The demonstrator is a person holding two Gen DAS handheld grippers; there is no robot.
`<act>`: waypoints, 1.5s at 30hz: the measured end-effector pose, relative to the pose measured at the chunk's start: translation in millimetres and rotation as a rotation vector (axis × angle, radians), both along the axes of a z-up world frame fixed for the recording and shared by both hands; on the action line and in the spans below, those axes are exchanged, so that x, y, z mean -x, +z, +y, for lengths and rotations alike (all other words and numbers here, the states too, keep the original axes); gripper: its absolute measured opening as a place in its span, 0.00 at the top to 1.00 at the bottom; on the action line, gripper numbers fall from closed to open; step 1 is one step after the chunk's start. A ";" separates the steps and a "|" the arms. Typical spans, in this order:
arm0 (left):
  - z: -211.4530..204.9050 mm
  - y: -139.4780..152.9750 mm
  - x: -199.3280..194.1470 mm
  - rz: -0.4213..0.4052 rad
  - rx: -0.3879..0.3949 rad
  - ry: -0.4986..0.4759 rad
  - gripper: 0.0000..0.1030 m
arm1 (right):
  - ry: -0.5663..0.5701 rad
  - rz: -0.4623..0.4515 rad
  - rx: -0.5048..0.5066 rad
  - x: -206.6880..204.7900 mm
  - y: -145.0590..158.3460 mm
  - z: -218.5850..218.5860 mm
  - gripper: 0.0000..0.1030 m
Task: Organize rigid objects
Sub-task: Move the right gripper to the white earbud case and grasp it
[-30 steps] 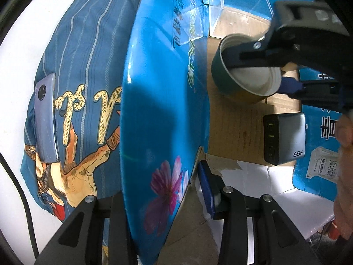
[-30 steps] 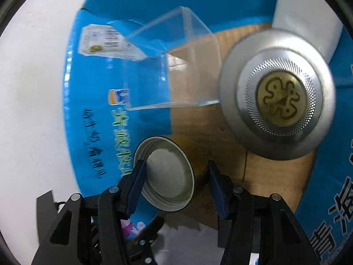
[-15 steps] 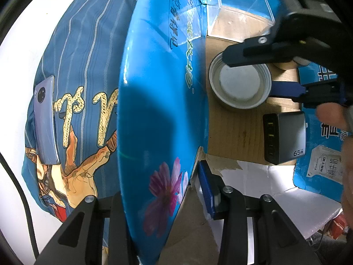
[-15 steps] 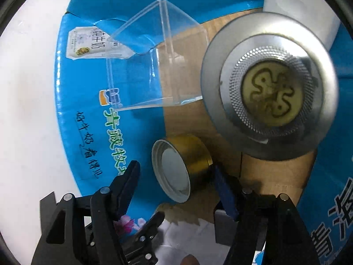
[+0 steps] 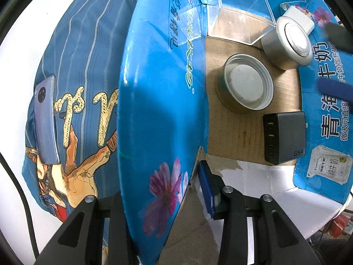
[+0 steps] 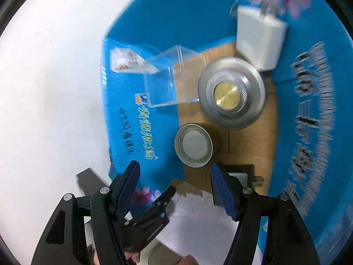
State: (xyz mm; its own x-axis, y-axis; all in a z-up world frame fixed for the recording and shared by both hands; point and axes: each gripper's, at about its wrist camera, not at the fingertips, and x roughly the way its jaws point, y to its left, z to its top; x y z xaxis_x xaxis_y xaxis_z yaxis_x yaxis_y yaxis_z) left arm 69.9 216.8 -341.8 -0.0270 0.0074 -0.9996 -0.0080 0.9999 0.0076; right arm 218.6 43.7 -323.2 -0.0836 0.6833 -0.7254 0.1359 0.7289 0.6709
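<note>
Box: a blue printed cardboard carton (image 5: 163, 101) lay open with its brown floor showing; its near side flap stood upright.
Left hand-held gripper (image 5: 167, 201): pointing straight down, its jaws were nearly closed and clamped on that upright flap, holding the carton open.
Right hand-held gripper (image 6: 176, 190): its jaws stood apart with nothing between them, angled down above the carton, clear of the contents.
Task thing: a round gold-sided tin lid with a silver inside (image 5: 247, 84) sat open side up on the carton floor, free of both grippers.
Neighbours: a clear plastic square tray (image 5: 240, 13) stood at the far end, a round silver metal puck with a gold centre (image 6: 229, 92) just beside the lid, a white plug-in charger (image 6: 260, 37) against the far wall, and a dark grey multi-port charger block (image 5: 284, 137) nearer the gripped flap.
Outside the carton: a grey-lilac smartphone (image 5: 45, 119) rested on a blue striped printed cloth (image 5: 77, 66), which lay on the white counter (image 6: 48, 77).
Progress: judging by the layout, the lid looked placed, and the phone was probably the next piece.
Risk: if the left grip slackened, the flap could fold in over the packed items.
Risk: a careless return of the right jaws could knock the lid against the puck or tip the light tray.
</note>
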 end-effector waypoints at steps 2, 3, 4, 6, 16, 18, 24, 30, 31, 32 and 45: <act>-0.4 0.2 0.7 -0.001 -0.002 -0.002 0.66 | -0.023 -0.034 0.009 -1.8 24.5 -14.4 0.32; -0.5 0.2 0.9 -0.001 -0.002 -0.003 0.66 | -0.032 -0.059 0.021 -2.5 38.1 -24.8 0.32; -0.5 0.0 1.1 -0.001 -0.003 -0.003 0.66 | -0.045 -0.085 0.047 -2.6 49.3 -34.7 0.32; -0.6 0.1 1.0 -0.001 -0.003 -0.003 0.66 | -0.076 -0.148 0.097 -0.8 73.3 -50.4 0.32; -0.5 1.0 0.5 0.002 -0.004 0.001 0.66 | -0.199 -0.110 0.413 23.0 75.7 -147.3 0.32; -0.2 1.2 0.2 0.003 -0.006 0.001 0.66 | -0.207 -0.059 0.455 32.4 46.4 -155.0 0.32; -0.7 1.2 -3.2 0.008 -0.007 0.002 0.66 | -0.248 0.068 0.403 58.1 -13.6 -166.1 0.33; 1.2 0.5 -4.5 0.010 -0.006 0.006 0.65 | -0.266 0.113 0.340 68.5 -47.8 -166.8 0.36; 1.9 0.0 -4.8 0.011 -0.005 0.007 0.65 | -0.276 0.112 0.328 69.3 -53.1 -167.9 0.36; 2.2 -0.4 -5.0 0.012 -0.004 0.009 0.65 | -0.275 0.112 0.330 70.5 -57.4 -168.1 0.38; 0.8 -2.5 -4.4 0.013 -0.005 0.010 0.65 | -0.343 0.151 0.330 80.0 -63.6 -240.2 0.70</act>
